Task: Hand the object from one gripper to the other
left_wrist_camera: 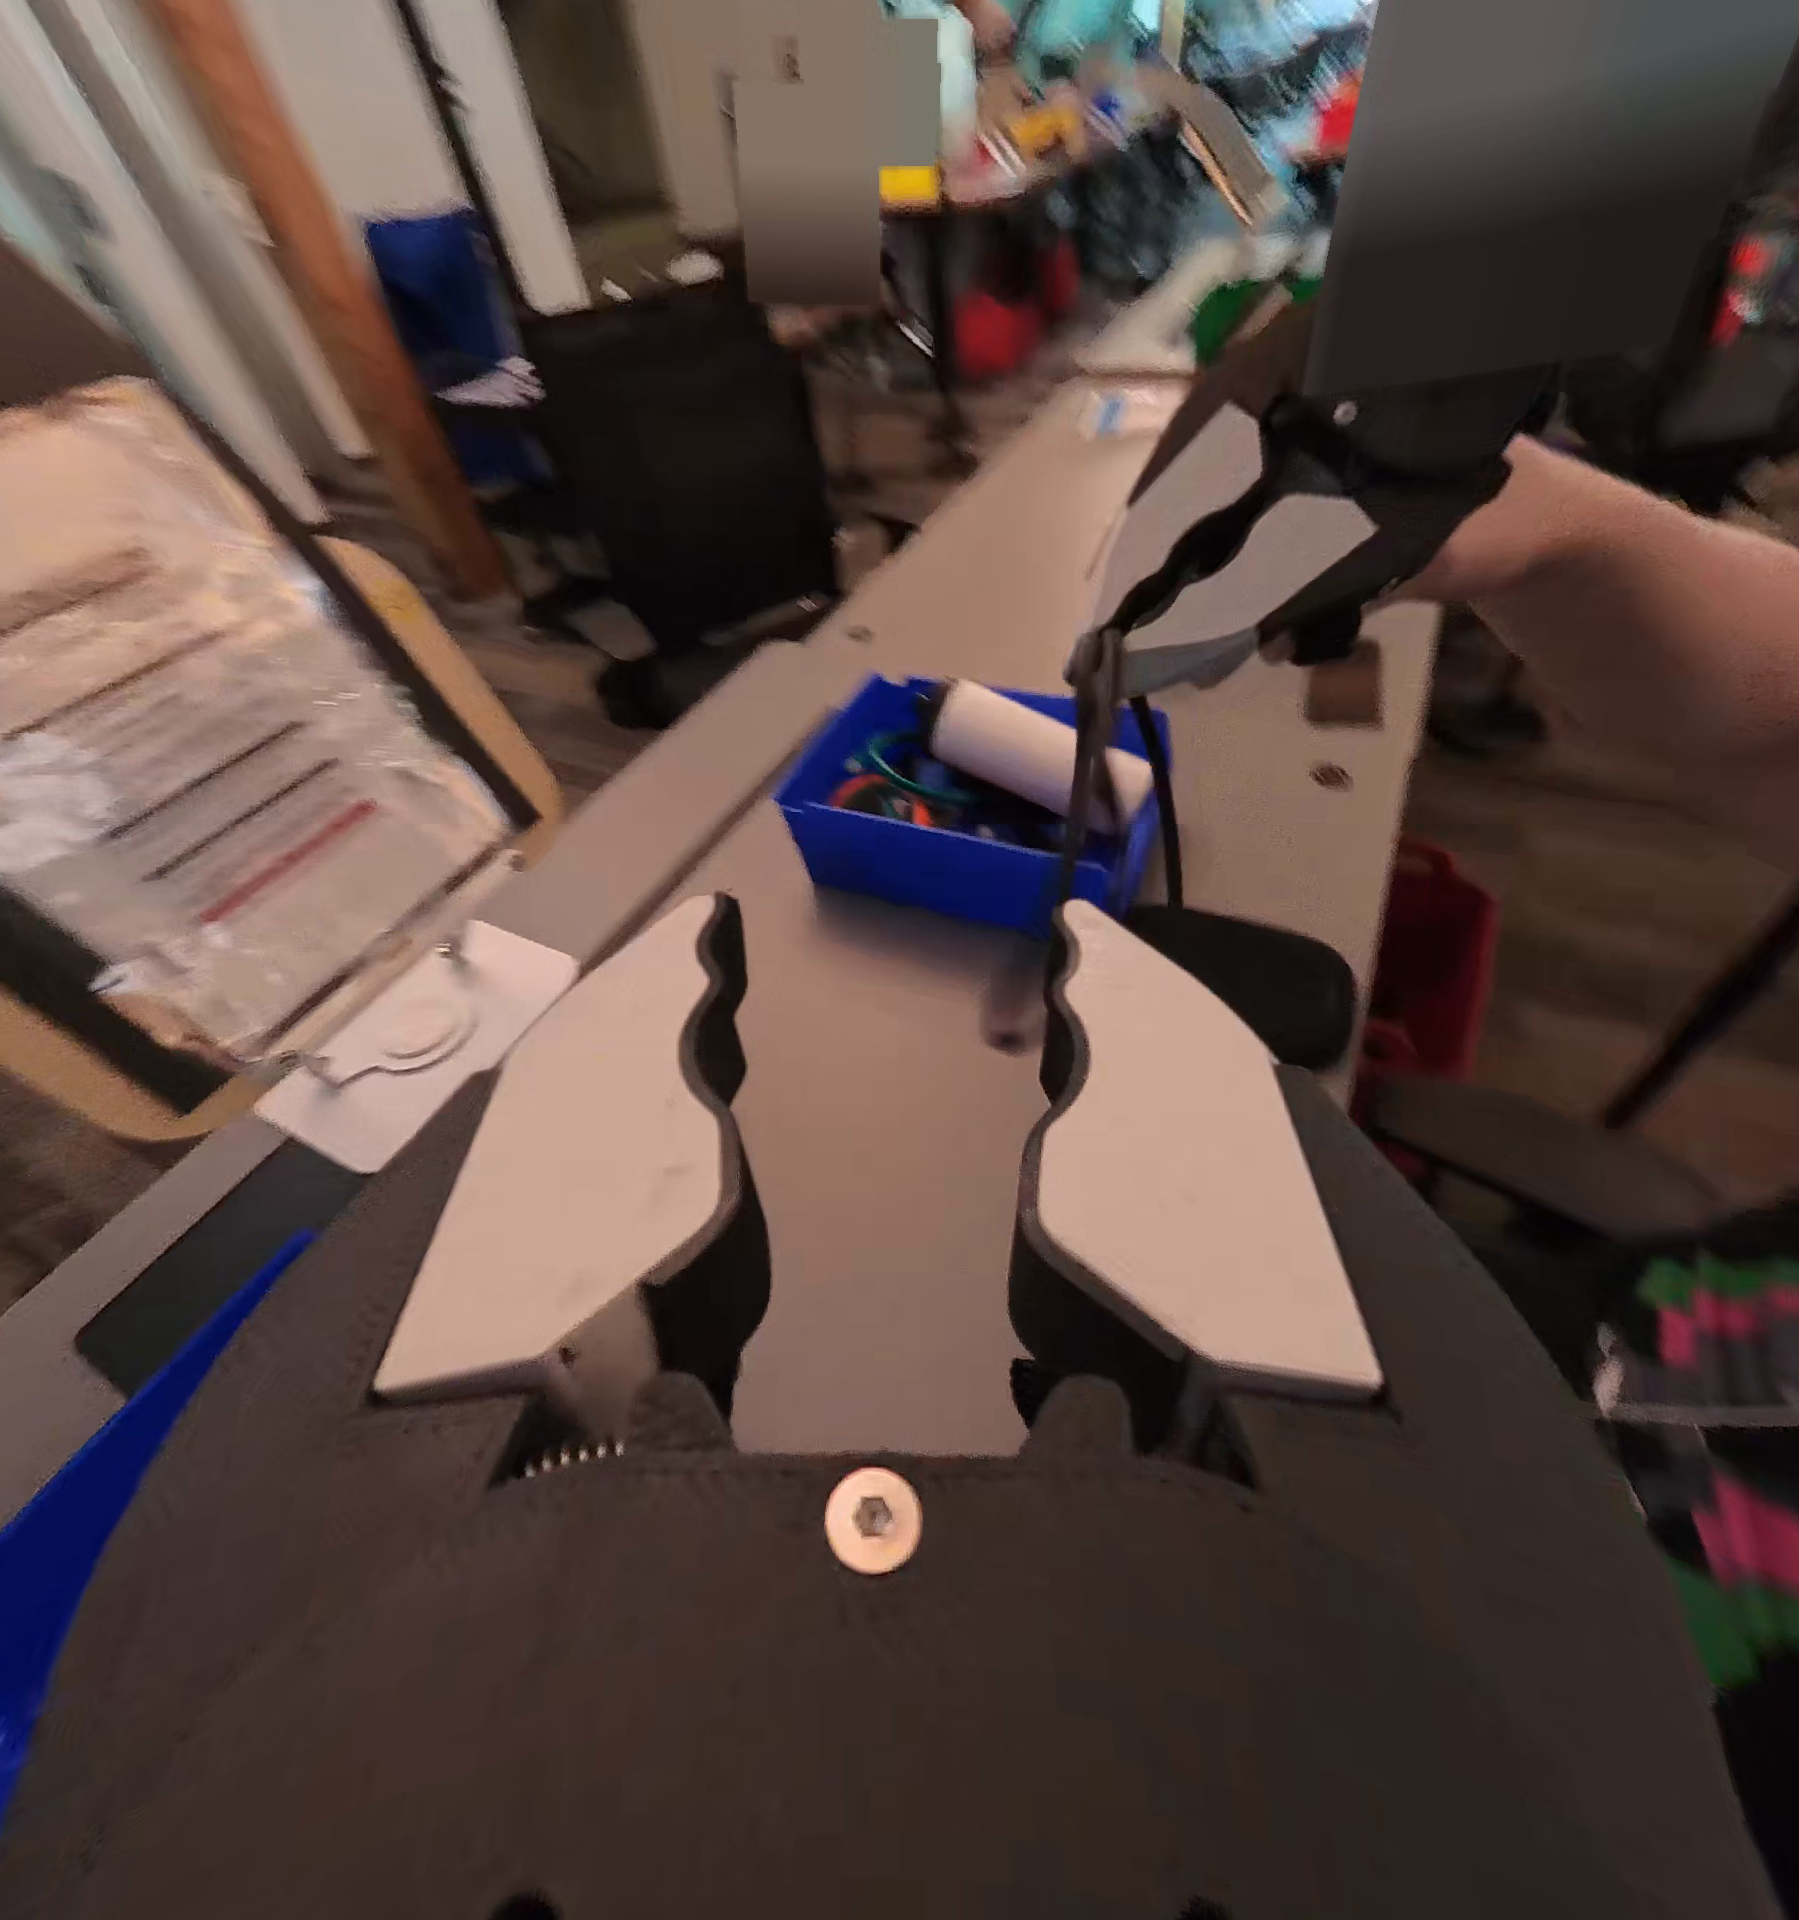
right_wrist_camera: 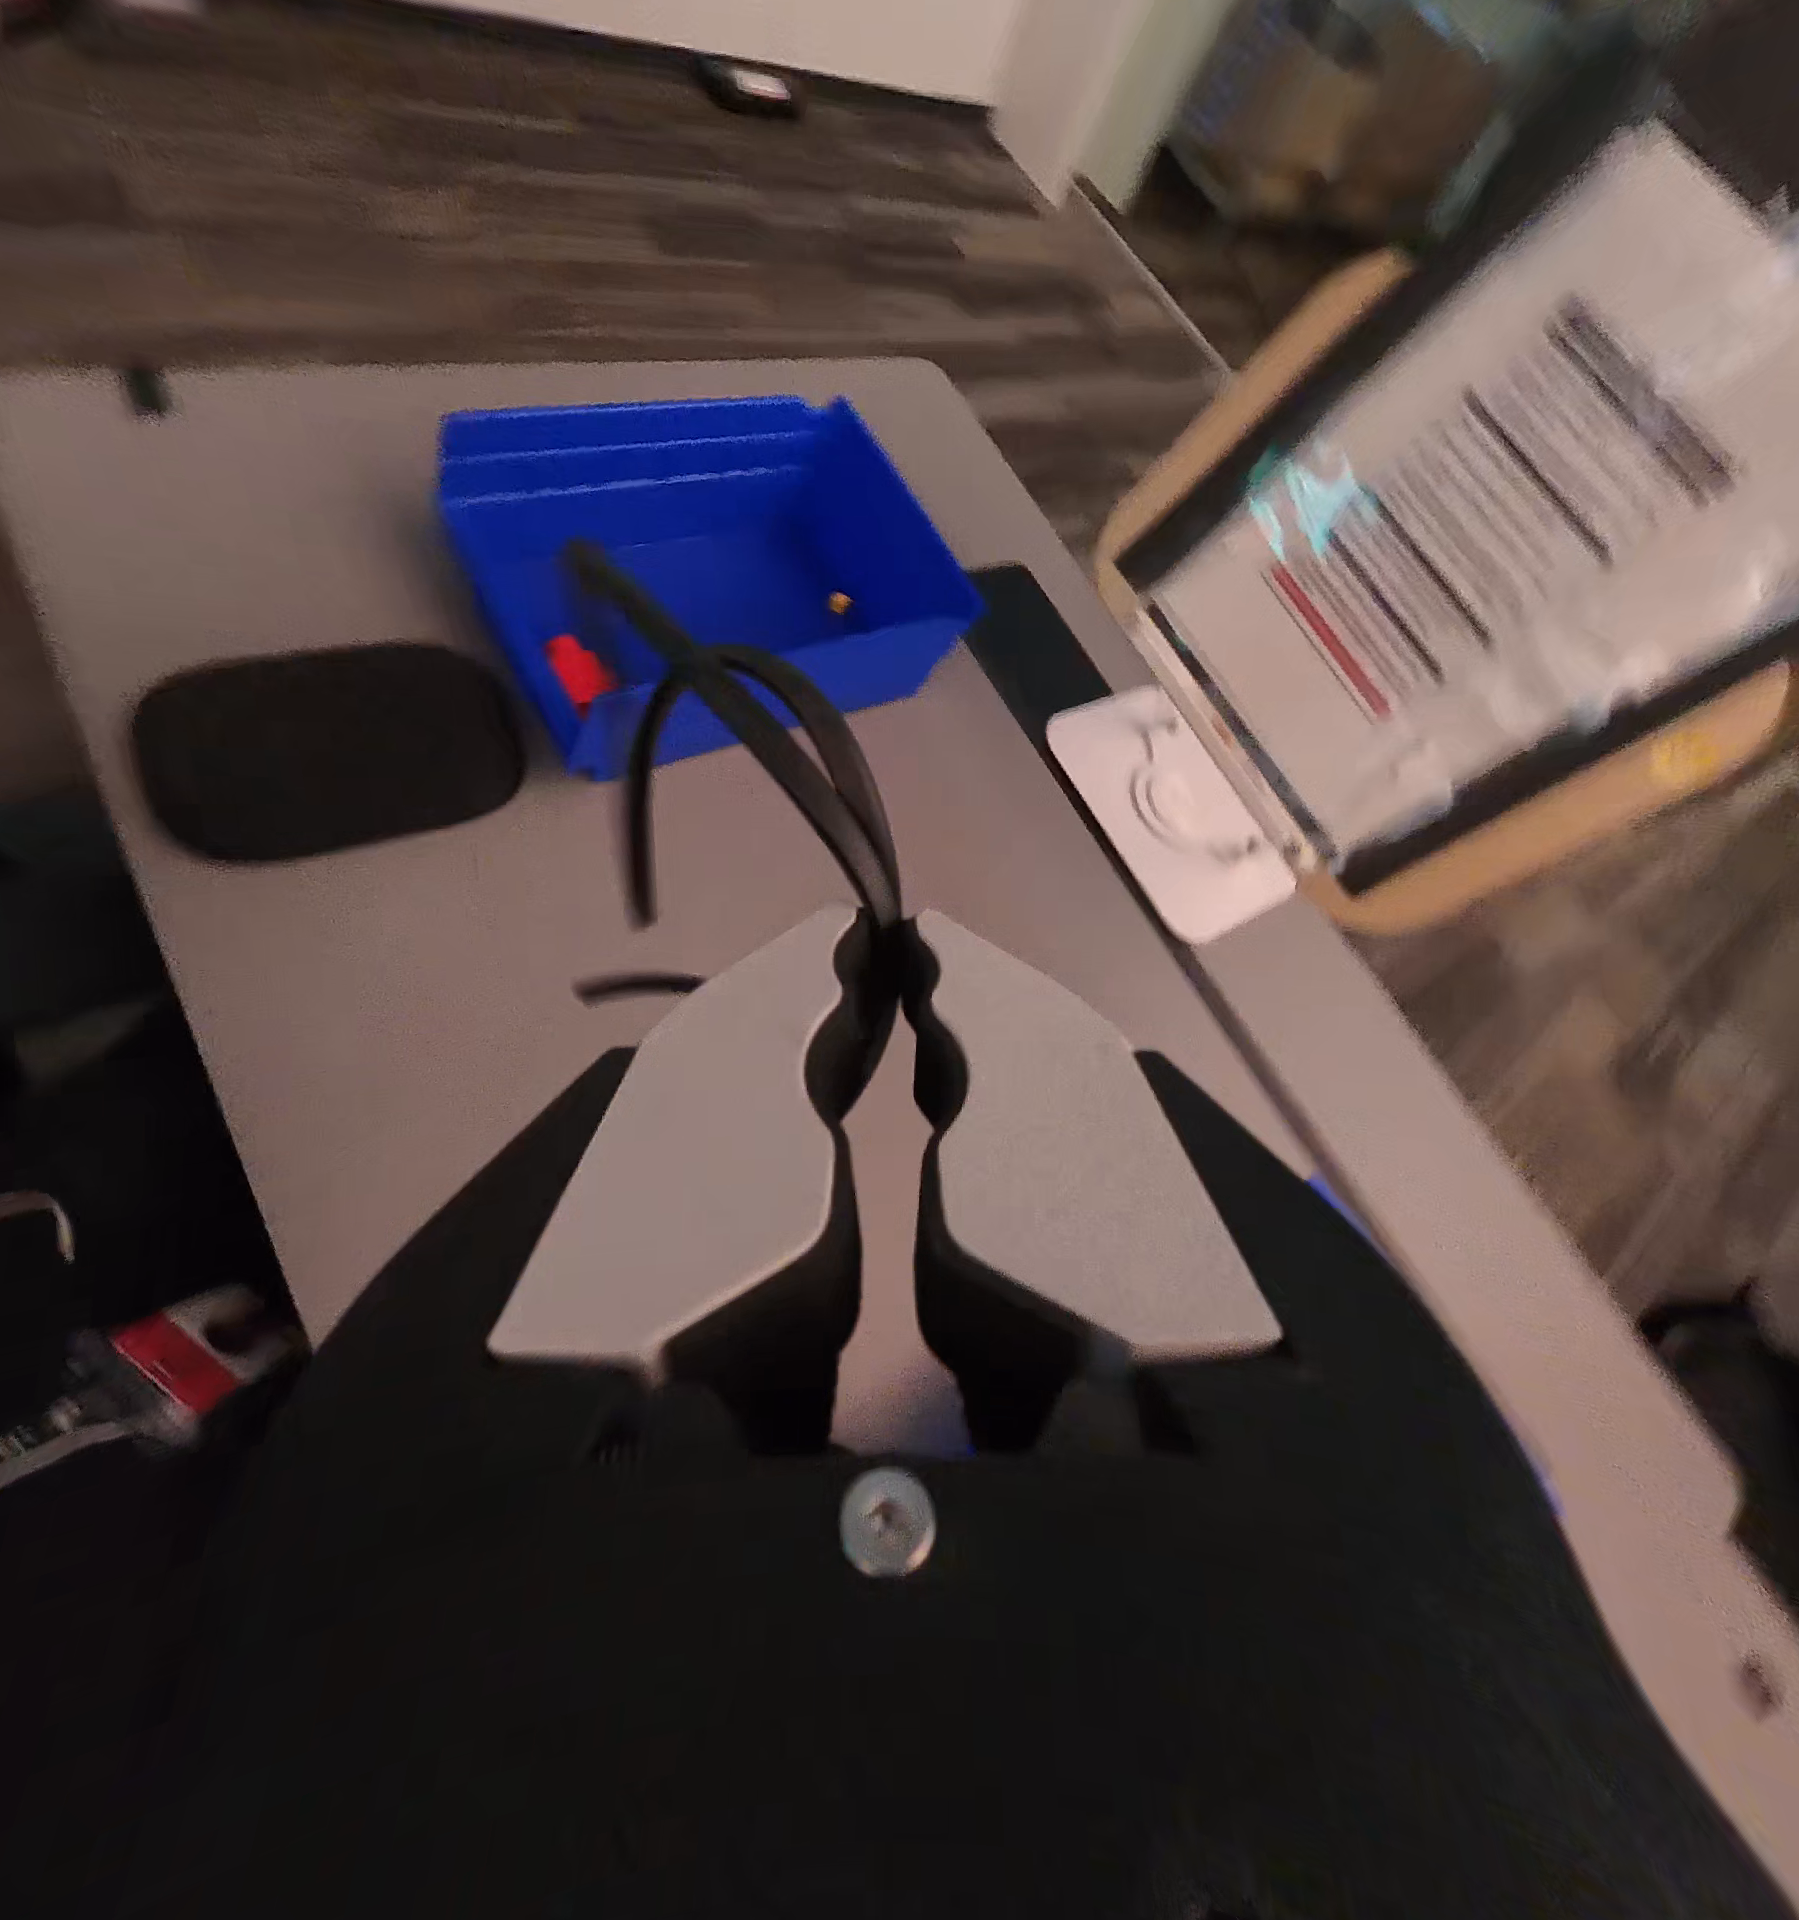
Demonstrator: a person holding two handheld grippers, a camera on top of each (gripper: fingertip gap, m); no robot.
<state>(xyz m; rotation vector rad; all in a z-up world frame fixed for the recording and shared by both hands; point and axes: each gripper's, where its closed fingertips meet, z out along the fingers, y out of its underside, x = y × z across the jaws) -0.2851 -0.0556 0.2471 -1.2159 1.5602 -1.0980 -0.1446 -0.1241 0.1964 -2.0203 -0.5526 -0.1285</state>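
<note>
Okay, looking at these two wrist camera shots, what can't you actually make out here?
- Black cable in the right gripper: motion blur hides its far end and any connector.
- Blue bin, left wrist view: small contents beside the white roll are too blurred to name.
- Framed sheet: blurred in both views.
- Left gripper: open, but absent from the right wrist view.
- Background shelves, left wrist view: smeared, partly masked.

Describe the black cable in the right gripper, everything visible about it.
The black cable is thin, flexible and rubbery-looking, folded into a small bundle of a few strands. The right gripper pinches it at the fingertips, jaws closed on it. It is lifted above the grey table; a loose end curls away. In the left wrist view the strands hang down in front of a blue bin. The left gripper does not touch it.
</note>
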